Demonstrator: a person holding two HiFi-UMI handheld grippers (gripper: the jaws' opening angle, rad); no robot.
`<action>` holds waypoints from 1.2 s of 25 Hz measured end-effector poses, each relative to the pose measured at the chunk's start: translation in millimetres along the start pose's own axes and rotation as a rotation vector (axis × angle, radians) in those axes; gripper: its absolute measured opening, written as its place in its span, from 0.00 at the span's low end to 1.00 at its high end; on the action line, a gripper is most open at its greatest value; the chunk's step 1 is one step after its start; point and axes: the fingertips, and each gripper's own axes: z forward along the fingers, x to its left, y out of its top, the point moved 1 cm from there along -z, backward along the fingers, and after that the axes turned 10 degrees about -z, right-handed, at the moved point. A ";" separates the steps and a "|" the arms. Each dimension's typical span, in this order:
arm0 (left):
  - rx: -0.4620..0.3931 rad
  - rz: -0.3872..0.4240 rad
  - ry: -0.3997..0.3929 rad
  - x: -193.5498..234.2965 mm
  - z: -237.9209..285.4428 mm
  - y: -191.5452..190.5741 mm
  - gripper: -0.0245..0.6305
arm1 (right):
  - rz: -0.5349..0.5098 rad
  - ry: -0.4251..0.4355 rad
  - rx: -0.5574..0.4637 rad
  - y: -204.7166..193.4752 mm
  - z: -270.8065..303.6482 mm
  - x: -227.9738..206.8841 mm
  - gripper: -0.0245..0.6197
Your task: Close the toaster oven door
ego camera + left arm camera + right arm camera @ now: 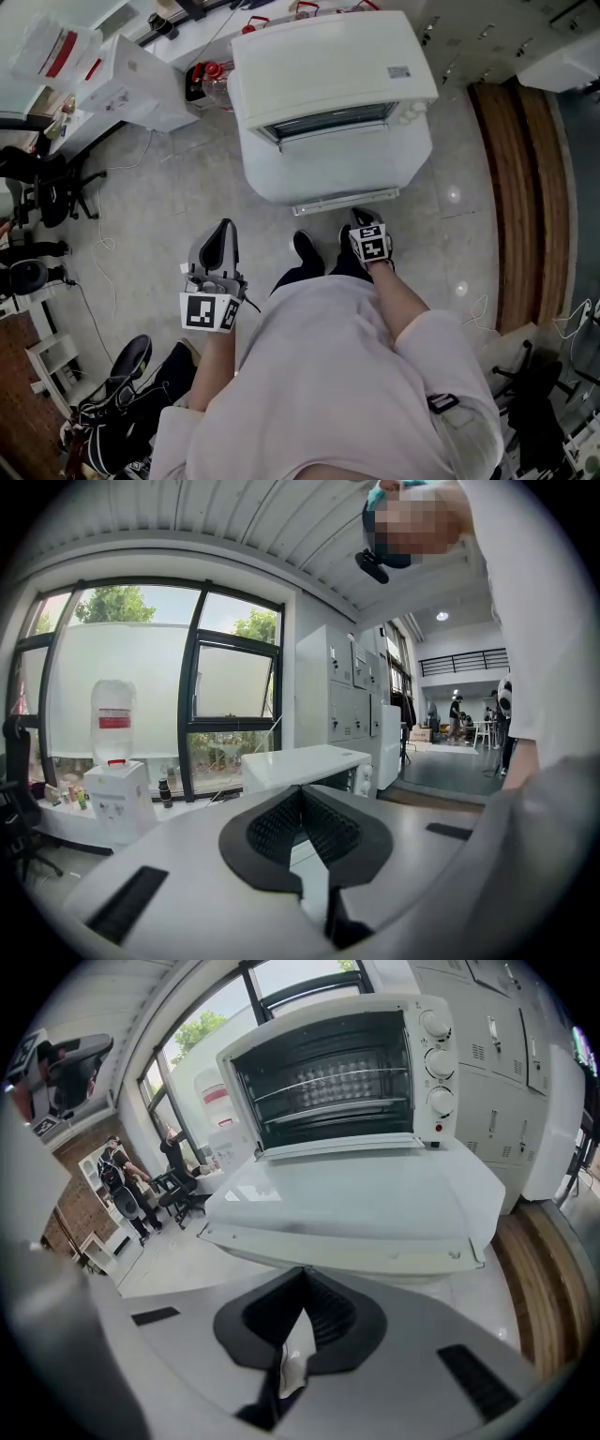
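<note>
Approach step: the right gripper [361, 218], jaws pressed together and empty, faced the lowered toaster oven door [361, 1199] just ahead, whose front edge probably needed pushing up from beneath; the left gripper [221, 236], likewise closed, hung aside.

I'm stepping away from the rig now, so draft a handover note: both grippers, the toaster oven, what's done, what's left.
Toaster oven: straight ahead; door folded flat down, fully open.
Left gripper: shut, empty, held off to the left, away from the oven.
Right gripper: shut, empty, just below the door's front edge, no contact visible.
Done: nothing yet. Left: raise the door's edge and swing it shut, probably with the right gripper.
</note>
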 end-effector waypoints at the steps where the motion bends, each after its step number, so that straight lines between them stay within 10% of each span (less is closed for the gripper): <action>1: 0.005 0.010 0.000 -1.4 -1.1 -0.2 0.07 | 0.001 0.003 0.002 -0.1 1.7 -0.2 0.05; 19: 0.040 0.012 -0.017 -10.4 2.4 -6.1 0.07 | 0.090 -0.033 -0.040 2.3 6.0 0.2 0.05; 30: 0.051 0.024 -0.020 -12.2 4.3 -6.8 0.07 | 0.787 0.063 -0.239 -4.7 4.2 -6.1 0.05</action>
